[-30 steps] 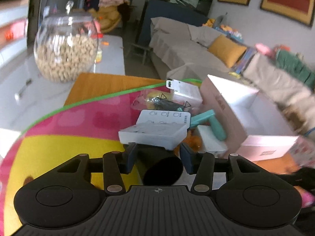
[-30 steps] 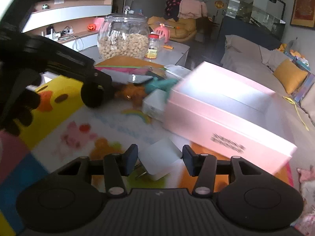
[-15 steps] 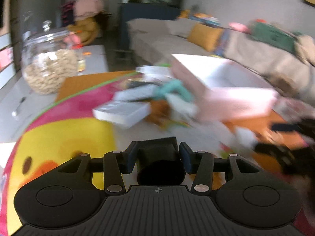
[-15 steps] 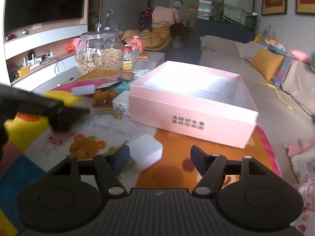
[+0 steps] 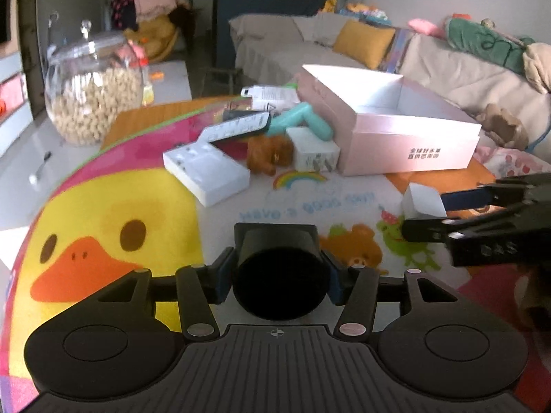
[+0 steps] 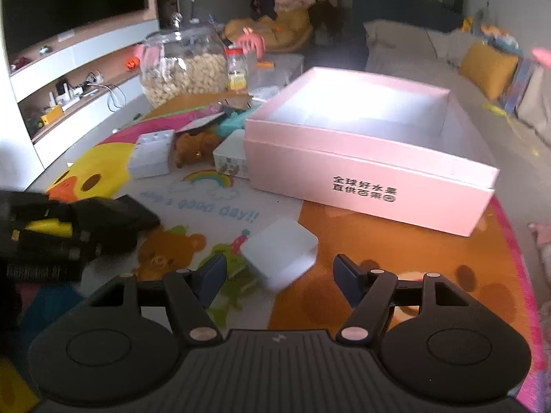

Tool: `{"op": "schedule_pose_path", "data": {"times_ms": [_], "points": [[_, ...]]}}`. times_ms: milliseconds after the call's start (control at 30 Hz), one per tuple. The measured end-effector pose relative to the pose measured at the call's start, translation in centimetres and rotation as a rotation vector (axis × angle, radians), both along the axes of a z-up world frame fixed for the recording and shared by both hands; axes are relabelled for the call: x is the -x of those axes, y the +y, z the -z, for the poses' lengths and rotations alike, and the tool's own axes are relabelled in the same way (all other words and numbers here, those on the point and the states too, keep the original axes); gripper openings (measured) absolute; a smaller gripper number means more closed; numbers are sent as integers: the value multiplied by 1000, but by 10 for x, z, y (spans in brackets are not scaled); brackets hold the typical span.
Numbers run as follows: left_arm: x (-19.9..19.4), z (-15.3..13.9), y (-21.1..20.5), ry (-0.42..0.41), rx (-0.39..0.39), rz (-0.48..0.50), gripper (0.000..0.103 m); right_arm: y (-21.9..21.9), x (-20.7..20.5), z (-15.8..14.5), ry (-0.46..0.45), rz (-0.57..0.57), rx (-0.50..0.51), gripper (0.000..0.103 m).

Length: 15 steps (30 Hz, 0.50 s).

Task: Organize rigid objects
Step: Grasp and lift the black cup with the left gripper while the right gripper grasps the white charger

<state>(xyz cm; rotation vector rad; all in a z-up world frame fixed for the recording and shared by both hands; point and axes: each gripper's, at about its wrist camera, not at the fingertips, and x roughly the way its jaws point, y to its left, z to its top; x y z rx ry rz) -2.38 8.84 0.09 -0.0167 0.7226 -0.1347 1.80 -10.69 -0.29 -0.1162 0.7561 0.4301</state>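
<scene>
Right claw [image 6: 278, 274] has spread wide; small white rigid plastic box [image 6: 279, 251] sits between its fingertips. Looks light, slick — grab the flat sides. Left claw [image 5: 278, 268] is clamped on a black cylinder [image 5: 278, 272].

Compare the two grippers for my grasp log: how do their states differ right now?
The left gripper is shut on a black cylinder; the right gripper is open, holding nothing. The left is clear of the small white box; the right straddles it. Both are low over the play mat.

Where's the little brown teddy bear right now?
In the left wrist view, the teddy lies on the mat left of center, between the flat white box and the small white box, with the pink box further right.
</scene>
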Motion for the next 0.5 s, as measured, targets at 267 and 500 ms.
{"op": "schedule_pose_path", "data": {"times_ms": [267,500], "points": [[9,0,-8,-95,-61,21,56,-7,17,-12,-59,-9,22,32],[28,-39,-33,-199,43,188,56,-52,43,-36,-123,66,-32,32]]}}
